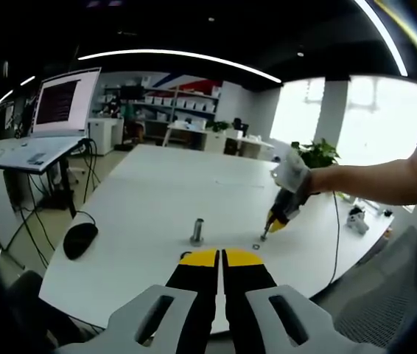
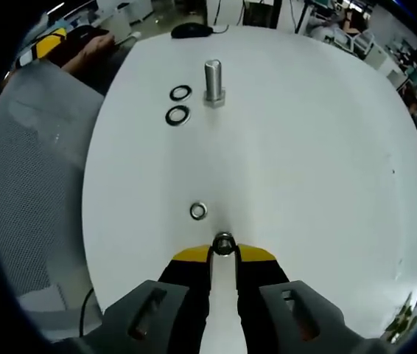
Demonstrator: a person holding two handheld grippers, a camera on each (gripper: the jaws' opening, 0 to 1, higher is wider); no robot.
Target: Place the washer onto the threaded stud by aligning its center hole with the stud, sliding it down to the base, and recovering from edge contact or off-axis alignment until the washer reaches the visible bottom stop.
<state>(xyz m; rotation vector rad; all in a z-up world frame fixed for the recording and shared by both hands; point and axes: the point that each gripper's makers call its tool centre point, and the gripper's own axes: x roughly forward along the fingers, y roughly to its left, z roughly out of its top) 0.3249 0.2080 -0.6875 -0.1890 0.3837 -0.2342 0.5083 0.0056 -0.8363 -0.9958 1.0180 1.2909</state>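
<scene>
Washer pickup, stud not yet reached

Right gripper [image 2: 224,249] clamps 1 washer [image 2: 224,243]; left gripper [image 1: 221,258] closed, empty. Next: carry to threaded stud [image 2: 214,82], center hole.

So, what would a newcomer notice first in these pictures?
Probably the upright threaded stud standing alone on the white table, with two dark rings lying beside it. Next, the right gripper pinching a small washer at its tips, with another washer lying just ahead.
</scene>
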